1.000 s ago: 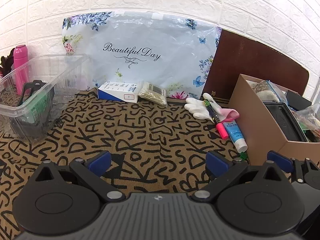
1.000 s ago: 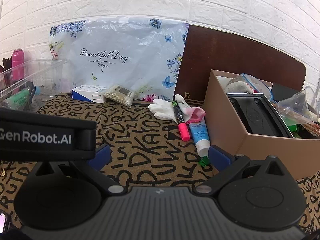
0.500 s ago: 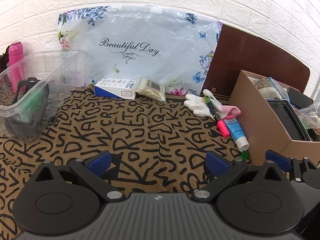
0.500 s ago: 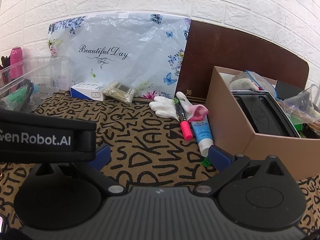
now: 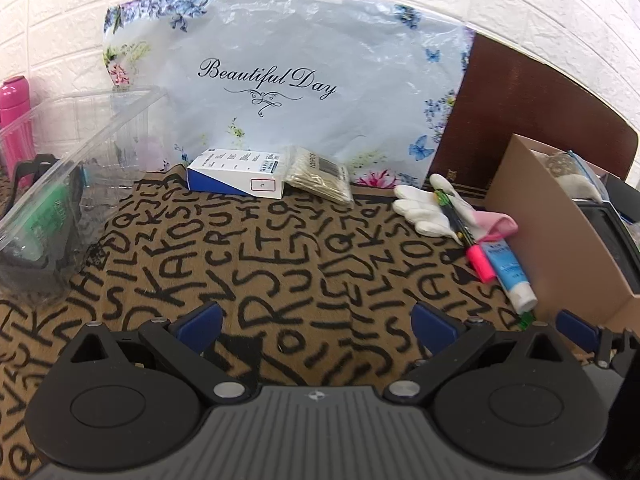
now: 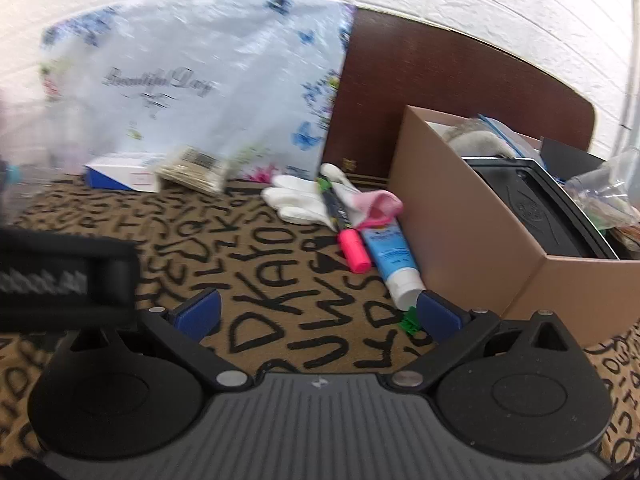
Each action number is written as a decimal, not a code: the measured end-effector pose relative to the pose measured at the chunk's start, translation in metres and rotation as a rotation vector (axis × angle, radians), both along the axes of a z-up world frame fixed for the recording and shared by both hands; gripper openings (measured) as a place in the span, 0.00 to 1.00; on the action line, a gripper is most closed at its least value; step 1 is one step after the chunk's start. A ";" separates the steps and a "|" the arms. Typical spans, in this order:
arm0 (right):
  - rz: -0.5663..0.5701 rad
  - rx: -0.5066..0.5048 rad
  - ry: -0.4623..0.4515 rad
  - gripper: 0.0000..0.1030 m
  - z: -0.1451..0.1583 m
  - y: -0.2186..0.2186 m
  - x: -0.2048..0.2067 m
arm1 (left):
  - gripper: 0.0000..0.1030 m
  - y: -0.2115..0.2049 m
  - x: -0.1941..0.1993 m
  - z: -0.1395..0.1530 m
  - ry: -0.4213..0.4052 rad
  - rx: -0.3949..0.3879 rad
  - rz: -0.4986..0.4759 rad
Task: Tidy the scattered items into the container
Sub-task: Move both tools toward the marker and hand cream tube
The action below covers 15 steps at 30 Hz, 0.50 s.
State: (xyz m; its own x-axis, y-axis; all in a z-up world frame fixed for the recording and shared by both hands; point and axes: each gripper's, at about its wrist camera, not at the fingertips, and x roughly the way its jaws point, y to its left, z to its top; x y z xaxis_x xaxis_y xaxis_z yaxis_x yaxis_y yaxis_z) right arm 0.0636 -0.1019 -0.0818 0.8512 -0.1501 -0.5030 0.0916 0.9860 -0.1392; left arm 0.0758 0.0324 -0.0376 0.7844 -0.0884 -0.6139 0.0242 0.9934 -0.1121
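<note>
While the left wrist view is sharp, the right wrist view is smeared by motion, so each shows something the other lacks. Only the left view takes in the clear plastic container (image 5: 76, 152) at far left, with dark and green things lying inside it, and a pink bottle (image 5: 14, 120) behind it; in the right view that side is a blur. The right view looks deeper into the cardboard box (image 6: 472, 216), where a black case (image 6: 536, 208) and zip bags lie. Both sets of tongs are spread wide and hold nothing: the left tongs (image 5: 318, 320) and the right tongs (image 6: 318, 314) hang above the letter-printed cloth (image 5: 280, 264) covering the bench. The scattered items lie on that cloth, well apart from the container: a blue and white box (image 5: 236, 180) touching a packet of cotton swabs (image 5: 316, 180) by the back, and nearer the cardboard box a white glove (image 5: 428, 208) with a pen (image 5: 452, 216) across it, a pink highlighter (image 5: 480, 260), a blue tube (image 5: 512, 276) and a small green clip (image 6: 412, 322). The floral bag (image 5: 280, 80) against the wall reads "Beautiful Day"; the packet shows a barcode and "100PCS". The print on the blue and white box is too small to read.
</note>
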 end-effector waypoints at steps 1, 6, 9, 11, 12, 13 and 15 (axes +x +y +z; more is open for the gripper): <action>-0.020 -0.011 0.004 0.98 -0.003 0.001 0.005 | 1.00 0.003 0.005 -0.001 0.001 -0.003 0.002; -0.156 -0.038 0.048 0.98 -0.016 0.001 0.029 | 1.00 0.012 0.032 -0.008 0.012 -0.017 0.003; -0.225 -0.008 0.086 0.98 -0.021 -0.003 0.043 | 1.00 0.010 0.050 -0.011 0.010 -0.021 -0.040; -0.244 0.003 0.107 0.98 -0.026 -0.005 0.053 | 1.00 0.008 0.063 -0.012 0.006 -0.015 -0.078; -0.254 0.000 0.108 0.98 -0.028 -0.005 0.058 | 1.00 0.007 0.070 -0.013 0.003 -0.009 -0.092; -0.276 -0.005 0.101 0.99 -0.029 -0.004 0.062 | 1.00 0.007 0.077 -0.014 0.004 -0.006 -0.105; -0.282 -0.015 0.087 0.98 -0.031 0.000 0.068 | 1.00 0.007 0.090 -0.017 0.014 -0.007 -0.116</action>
State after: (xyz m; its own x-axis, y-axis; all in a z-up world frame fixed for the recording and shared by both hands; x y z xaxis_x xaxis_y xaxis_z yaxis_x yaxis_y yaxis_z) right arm 0.1315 -0.1017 -0.1131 0.7284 -0.3827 -0.5683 0.3486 0.9211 -0.1734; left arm 0.1661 0.0398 -0.0544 0.7598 -0.1828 -0.6239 0.1377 0.9831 -0.1202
